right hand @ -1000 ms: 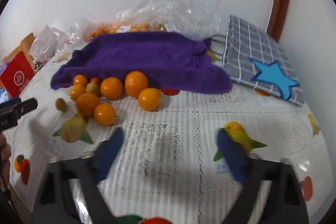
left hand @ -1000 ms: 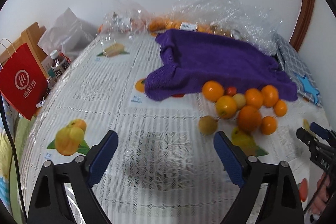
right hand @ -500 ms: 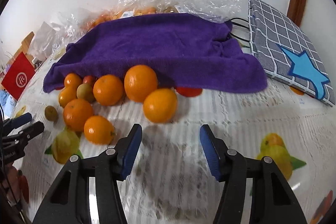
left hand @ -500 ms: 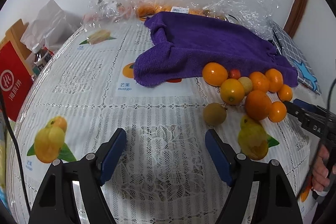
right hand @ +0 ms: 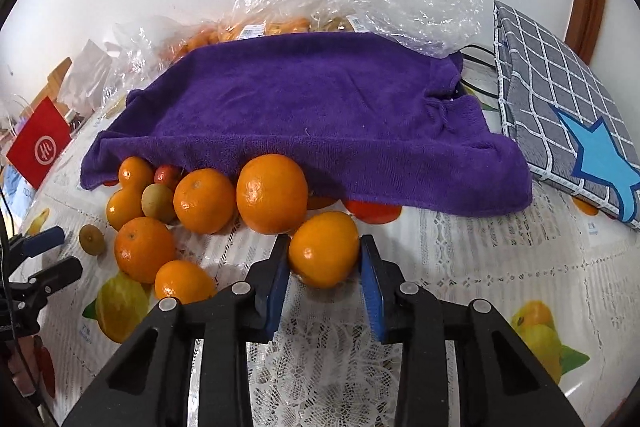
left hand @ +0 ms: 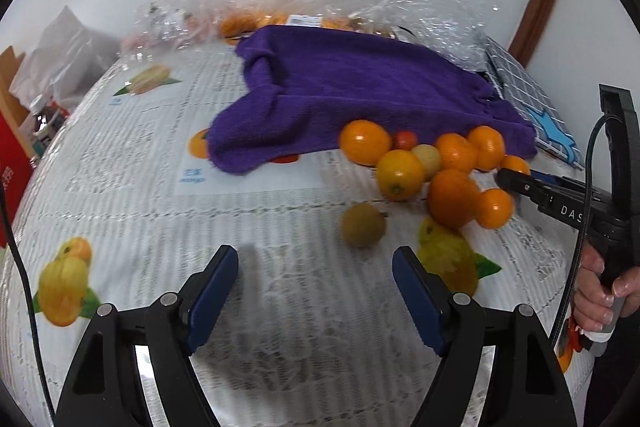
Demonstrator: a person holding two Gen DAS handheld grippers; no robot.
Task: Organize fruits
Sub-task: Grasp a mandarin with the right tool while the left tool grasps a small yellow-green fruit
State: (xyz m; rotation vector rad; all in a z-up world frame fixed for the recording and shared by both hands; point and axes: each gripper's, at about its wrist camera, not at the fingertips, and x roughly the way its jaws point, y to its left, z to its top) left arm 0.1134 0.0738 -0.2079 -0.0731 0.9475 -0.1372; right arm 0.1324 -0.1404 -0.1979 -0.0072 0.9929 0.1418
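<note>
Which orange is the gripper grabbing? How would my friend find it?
Find the purple towel on the table; oranges sit along its near edge. The grabbed orange lies nearest the camera, right of the pile. Unlike the rest, it sits squeezed between the right gripper's blue pads.

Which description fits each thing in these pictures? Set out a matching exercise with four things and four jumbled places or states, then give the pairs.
Things:
1. right gripper
2. left gripper
3. purple towel
4. small brown fruit

States:
A. lying alone, apart from the orange pile
B. open over bare tablecloth
C. draped behind the oranges
D. shut on an orange

Pairs: 1-D, 2-B, 3-C, 4-A
</note>
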